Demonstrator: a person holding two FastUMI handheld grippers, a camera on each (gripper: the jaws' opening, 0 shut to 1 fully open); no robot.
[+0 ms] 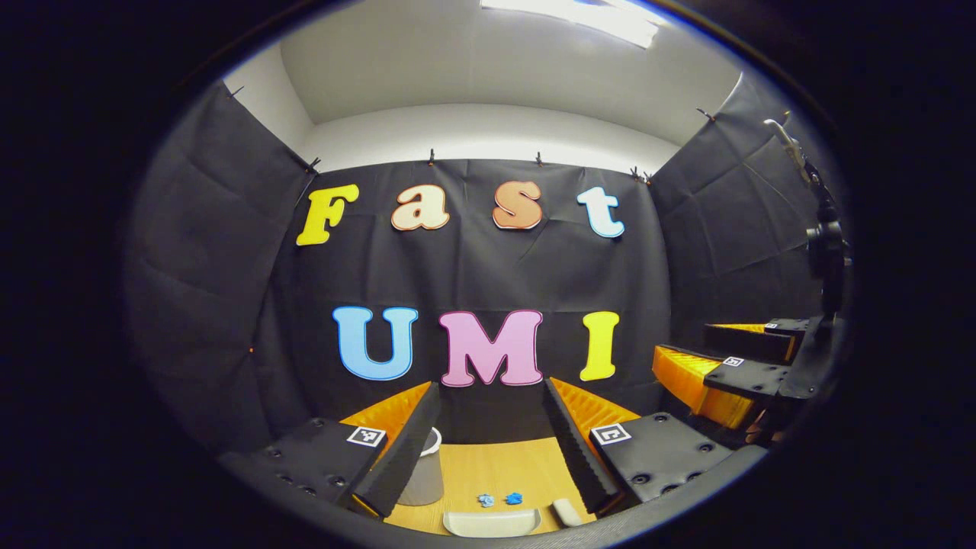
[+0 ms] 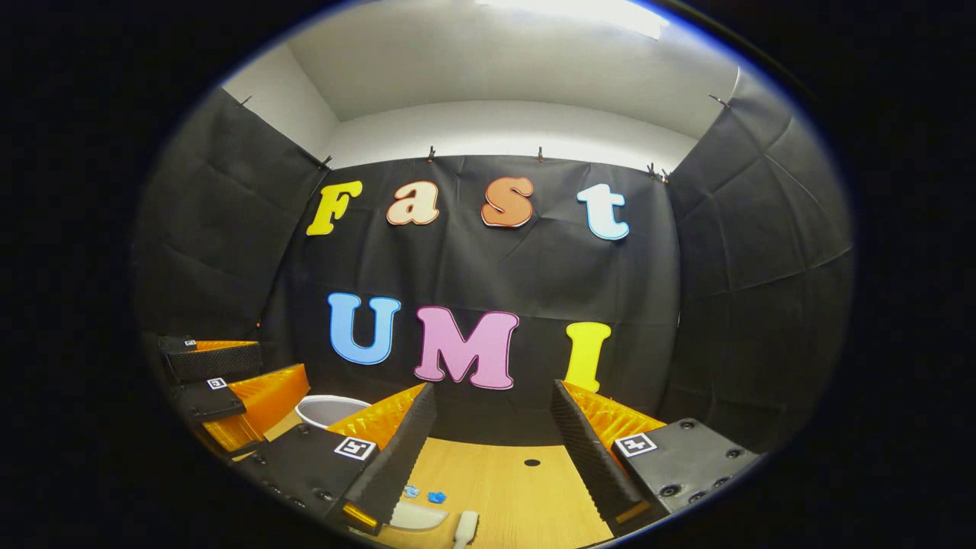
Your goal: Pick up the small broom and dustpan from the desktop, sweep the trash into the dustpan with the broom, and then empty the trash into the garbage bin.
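Note:
Two small blue scraps of trash (image 1: 499, 499) lie on the wooden desktop (image 1: 496, 465). Just in front of them sits the pale dustpan (image 1: 492, 522), with the pale broom (image 1: 566, 512) to its right. My left gripper (image 1: 492, 387) hovers open above them, holding nothing. In the right gripper view the scraps (image 2: 424, 494), dustpan (image 2: 415, 517) and broom (image 2: 465, 526) lie low and left, partly behind a finger. My right gripper (image 2: 494, 389) is open and empty too, and it also appears at the right of the left gripper view (image 1: 724, 366).
A white garbage bin (image 1: 423, 476) stands on the desk at the left, half hidden by a finger; its rim (image 2: 332, 409) is visible beside the left gripper (image 2: 221, 381). A small dark hole (image 2: 532, 462) marks the desktop (image 2: 526, 488). Black cloth walls surround the booth.

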